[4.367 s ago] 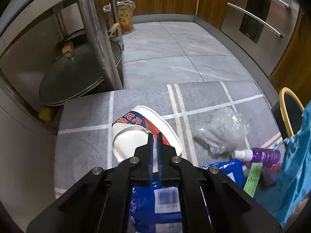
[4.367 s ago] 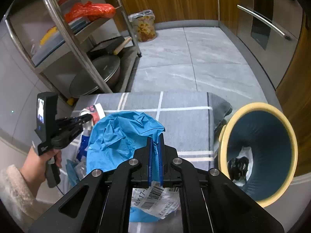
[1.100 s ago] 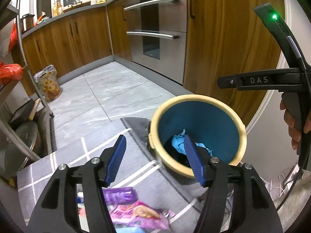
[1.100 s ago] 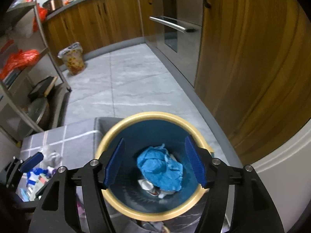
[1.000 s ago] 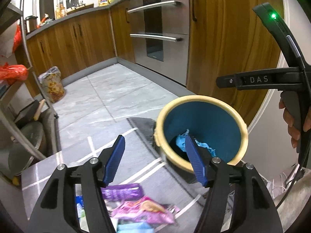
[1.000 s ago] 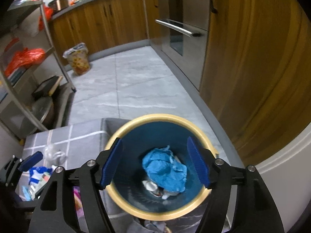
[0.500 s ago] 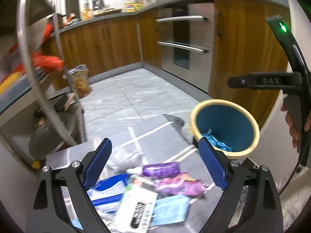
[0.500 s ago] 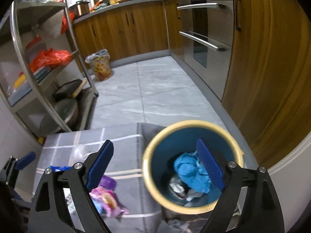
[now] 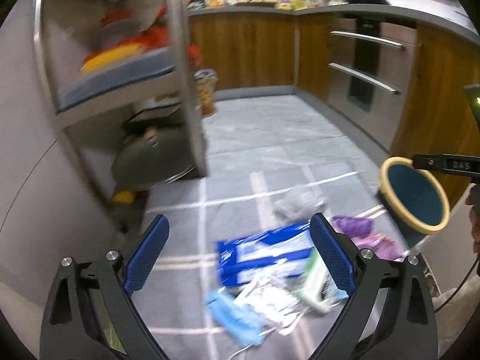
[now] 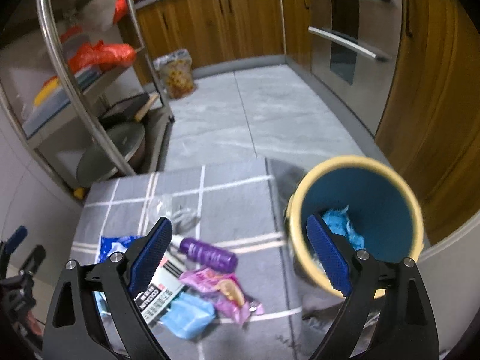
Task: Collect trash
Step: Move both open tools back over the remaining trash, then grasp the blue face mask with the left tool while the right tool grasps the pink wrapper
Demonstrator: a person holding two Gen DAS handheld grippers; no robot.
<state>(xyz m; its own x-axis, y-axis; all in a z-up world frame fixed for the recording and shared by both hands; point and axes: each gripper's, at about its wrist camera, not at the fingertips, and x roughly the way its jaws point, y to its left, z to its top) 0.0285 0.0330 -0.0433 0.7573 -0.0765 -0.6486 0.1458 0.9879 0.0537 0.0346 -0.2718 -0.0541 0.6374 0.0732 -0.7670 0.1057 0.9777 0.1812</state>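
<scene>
I am holding my left gripper [image 9: 238, 255] over the grey mat [image 9: 180, 210], and its jaws are standing wide with nothing between them; they have just been opening. My right gripper [image 10: 238, 253] is also standing wide and empty, its jaws just opened too, hanging above the mat's right edge.

The trash is lying in a loose pile on the near half of the mat: a blue bag [image 9: 264, 253], a purple bottle [image 10: 207, 255], a pink wrapper [image 10: 222, 292], a light blue mask [image 10: 187, 315] and a clear crumpled bag [image 10: 177, 210]. The left view is blurred, so some pieces there are, I think, papers, but I cannot tell surely.

The bin [image 10: 303, 198] is standing just beside the mat's right edge, tilted toward me, with blue trash [image 10: 340, 220] lying inside. The far half of the mat is lying bare. Behind it the floor [image 10: 255, 114] is running open to the cabinets [image 10: 234, 21]. The steel rack [image 10: 63, 69] is closing the left side, its post near the mat's far corner.
</scene>
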